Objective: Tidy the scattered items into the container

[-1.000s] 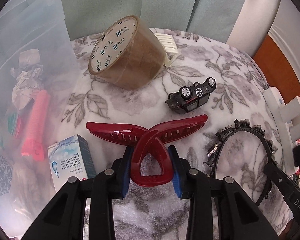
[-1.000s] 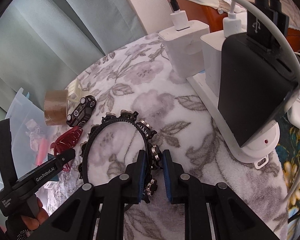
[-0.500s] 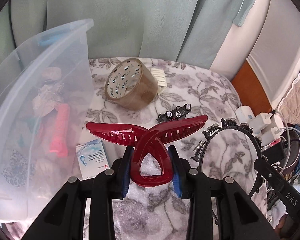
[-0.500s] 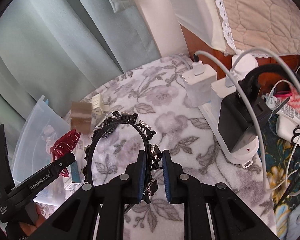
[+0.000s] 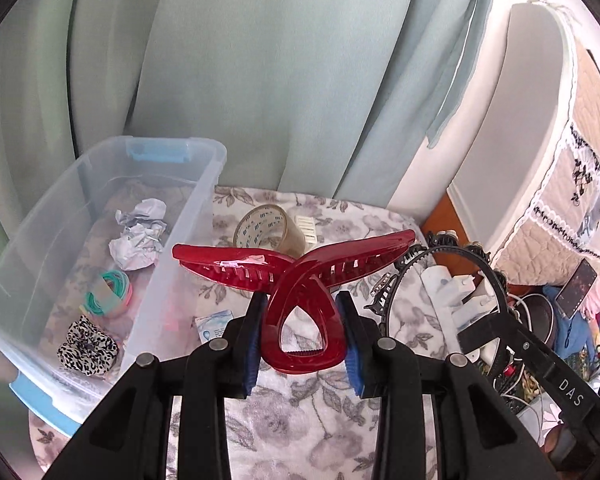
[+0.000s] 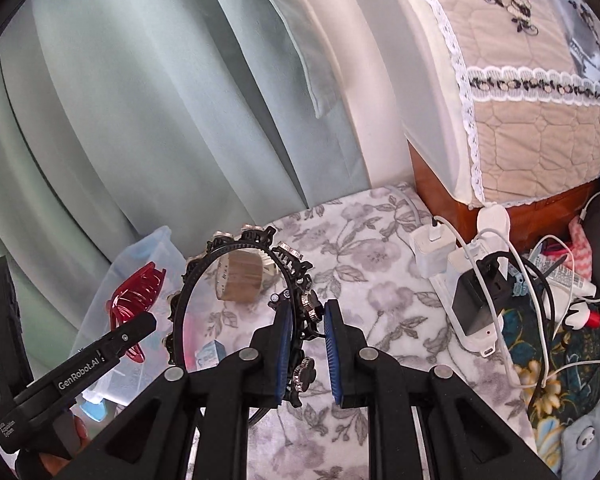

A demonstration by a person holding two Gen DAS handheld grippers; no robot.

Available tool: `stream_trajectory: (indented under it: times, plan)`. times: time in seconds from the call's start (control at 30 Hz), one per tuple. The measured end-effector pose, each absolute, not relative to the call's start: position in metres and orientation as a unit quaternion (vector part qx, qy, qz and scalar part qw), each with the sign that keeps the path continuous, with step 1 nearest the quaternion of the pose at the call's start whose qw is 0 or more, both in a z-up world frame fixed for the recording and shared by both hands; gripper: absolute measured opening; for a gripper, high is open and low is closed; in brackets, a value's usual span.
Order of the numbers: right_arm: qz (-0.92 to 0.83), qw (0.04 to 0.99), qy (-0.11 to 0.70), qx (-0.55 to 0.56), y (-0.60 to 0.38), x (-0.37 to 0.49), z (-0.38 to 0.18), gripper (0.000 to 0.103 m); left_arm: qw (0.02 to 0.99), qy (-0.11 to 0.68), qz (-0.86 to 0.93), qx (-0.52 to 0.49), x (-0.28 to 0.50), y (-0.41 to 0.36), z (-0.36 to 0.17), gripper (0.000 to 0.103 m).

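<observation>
Both grippers have risen off the floral blanket (image 5: 300, 440) since a second ago; left gripper (image 5: 302, 336) clamped part-open on red hair claw (image 5: 300, 280), right gripper (image 6: 306, 344) pinched tight on black headband (image 6: 236, 248); clear bin (image 5: 188, 248) lower left, drop comes next

Floral blanket (image 5: 300, 432) carries clear bin (image 5: 180, 280), tape roll (image 5: 268, 232), small box (image 5: 216, 326), power strip (image 6: 460, 300).
</observation>
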State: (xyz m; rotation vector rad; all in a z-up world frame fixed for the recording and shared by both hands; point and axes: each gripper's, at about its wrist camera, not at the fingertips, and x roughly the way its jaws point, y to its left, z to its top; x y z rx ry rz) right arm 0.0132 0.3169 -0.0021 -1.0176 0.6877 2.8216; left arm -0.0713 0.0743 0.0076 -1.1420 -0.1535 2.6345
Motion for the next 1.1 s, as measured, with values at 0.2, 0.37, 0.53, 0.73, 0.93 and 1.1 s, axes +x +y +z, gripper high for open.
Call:
stream_trajectory:
  times: [0.2,0.37,0.53,0.73,0.93,1.1]
  plan:
    - [0.927,0.020,0.221,-0.304,0.304,0.025,0.028,0.018,0.136,-0.066,0.922,-0.357,-0.059,0.061,0.044,0.036]
    - [0.937,0.004,0.208,-0.279,0.288,0.031,0.056,0.018,0.142,-0.075,0.932,-0.324,-0.043,0.045,0.070,0.036]
    - [0.946,-0.012,0.200,-0.256,0.269,0.035,0.079,0.018,0.140,-0.089,0.939,-0.302,-0.037,0.023,0.088,0.036]
    - [0.952,-0.032,0.188,-0.240,0.246,0.035,0.097,0.018,0.129,-0.108,0.944,-0.283,-0.034,-0.007,0.100,0.036]
    - [0.954,-0.051,0.175,-0.240,0.222,0.028,0.104,0.018,0.117,-0.123,0.945,-0.278,-0.035,-0.032,0.100,0.036]
    - [0.954,-0.063,0.162,-0.244,0.203,0.021,0.105,0.018,0.103,-0.140,0.945,-0.276,-0.038,-0.057,0.098,0.036]
